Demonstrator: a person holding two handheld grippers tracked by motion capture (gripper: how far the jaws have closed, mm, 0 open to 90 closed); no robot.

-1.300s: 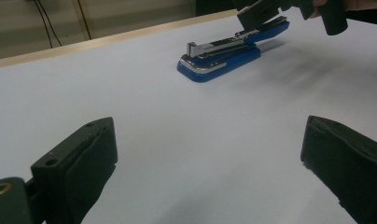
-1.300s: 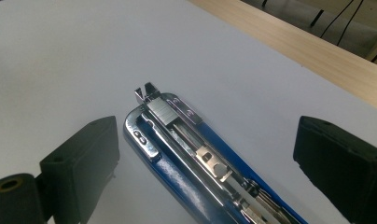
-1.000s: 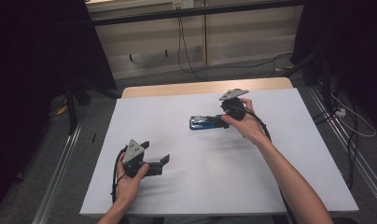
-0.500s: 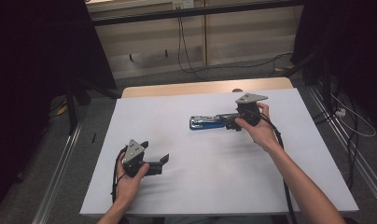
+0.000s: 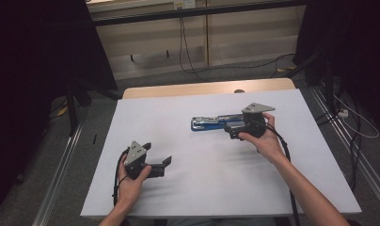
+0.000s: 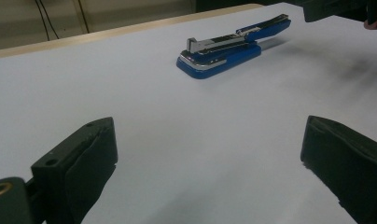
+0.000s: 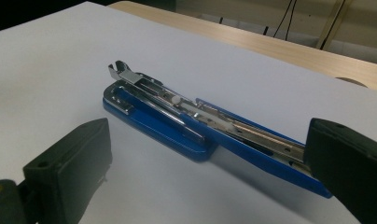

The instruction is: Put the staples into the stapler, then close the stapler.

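On my left, the left hand-held gripper (image 5: 165, 165) sits low over the near part of the white counter (image 5: 188, 188), held in the person's left hand (image 5: 131, 181). Its jaws stand wide apart with nothing between them — released, and pointing across the sheet toward the right. In the left gripper view I see bare white surface between the two black jaws, and the blue stapler (image 6: 228, 49) lies well beyond them, farther up the counter.

Moving toward the middle, the stapler (image 5: 214, 122) lies flat on the counter, a little beyond its centre, lengthwise from left to right. It is swung open: the chrome magazine is exposed on top of the blue base at the left end, and the blue arm stretches out to the right.

On my right, the right hand-held gripper (image 5: 231, 129) is held in the person's right hand (image 5: 265, 141) at the stapler's right end. In the right gripper view its jaws are spread wide — released — with the stapler (image 7: 191, 126) lying between and ahead of them; the far blue end runs up against the right jaw, though I cannot tell whether they touch.
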